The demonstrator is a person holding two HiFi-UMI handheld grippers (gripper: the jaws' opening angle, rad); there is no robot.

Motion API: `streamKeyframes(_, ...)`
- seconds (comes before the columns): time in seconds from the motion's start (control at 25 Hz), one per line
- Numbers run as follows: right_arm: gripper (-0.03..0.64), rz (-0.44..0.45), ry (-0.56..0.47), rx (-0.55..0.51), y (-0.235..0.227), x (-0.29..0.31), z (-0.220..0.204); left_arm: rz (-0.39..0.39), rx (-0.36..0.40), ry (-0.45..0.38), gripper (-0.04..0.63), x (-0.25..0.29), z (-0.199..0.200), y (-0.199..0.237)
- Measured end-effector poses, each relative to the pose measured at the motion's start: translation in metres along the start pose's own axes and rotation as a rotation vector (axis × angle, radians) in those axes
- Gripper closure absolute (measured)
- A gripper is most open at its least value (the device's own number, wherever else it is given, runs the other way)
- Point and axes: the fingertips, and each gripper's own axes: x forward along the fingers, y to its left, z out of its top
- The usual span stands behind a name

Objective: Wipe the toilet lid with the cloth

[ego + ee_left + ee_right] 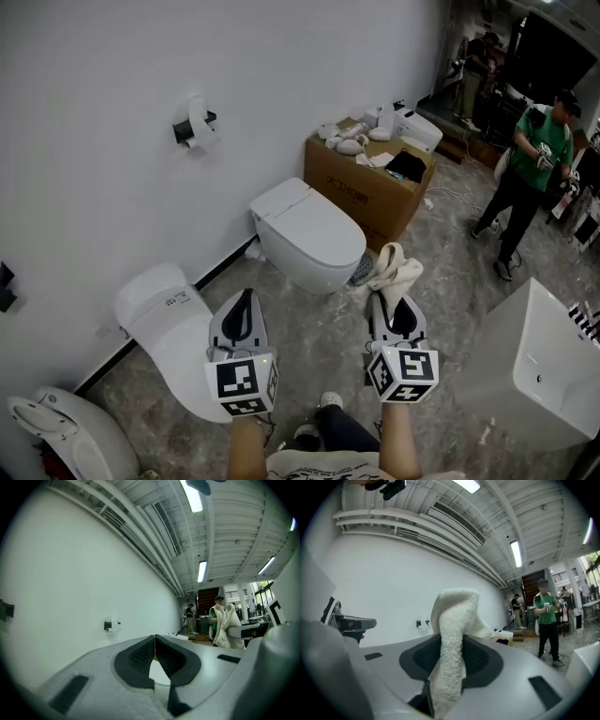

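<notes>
A white toilet with its lid (pixel 311 223) closed stands by the wall, ahead of both grippers. My right gripper (pixel 387 298) is shut on a cream cloth (pixel 395 266), which sticks up out of the jaws and hangs in the air short of that toilet. In the right gripper view the cloth (pixel 452 634) fills the gap between the pads. My left gripper (pixel 245 295) is shut with nothing in it and hovers over a second white toilet (pixel 169 323) on the left. Seen from the left gripper view, its jaws (pixel 154 638) meet at the tips and the cloth (pixel 227 627) shows to the right.
A third toilet (pixel 61 436) stands at lower left. A cardboard box (pixel 361 187) with small items on top sits behind the middle toilet. A toilet-roll holder (pixel 195 125) hangs on the wall. A white basin unit (pixel 553 361) is at right. A person in green (pixel 530 173) stands far right.
</notes>
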Motion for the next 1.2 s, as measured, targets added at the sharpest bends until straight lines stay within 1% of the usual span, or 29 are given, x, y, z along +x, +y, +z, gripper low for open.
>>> streamKeyframes(0.2,0.493,0.021,0.015,-0.009,0.001,0.033,-0.006,0.023,-0.008,0.018,0.586,0.026,-0.008,0.014)
streamKeyframes(0.4,0.494,0.04,0.015,-0.011,-0.01,0.081,-0.008,0.041,-0.006,0.022,0.586,0.067,-0.012,0.02)
streamKeyframes(0.56,0.492,0.067,0.008,-0.013,-0.021,0.133,-0.005,0.07,0.0,0.02,0.586,0.113,-0.012,0.028)
streamKeyframes(0.76,0.493,0.108,0.01,-0.032,-0.044,0.206,0.002,0.107,-0.004,0.02,0.586,0.186,-0.008,0.031)
streamKeyframes(1.0,0.493,0.121,0.007,-0.03,-0.079,0.287,0.01,0.131,0.009,0.011,0.586,0.266,0.003,0.029)
streamKeyframes(1.2,0.493,0.137,-0.011,-0.016,-0.098,0.342,0.018,0.151,0.013,0.004,0.586,0.318,0.008,0.031)
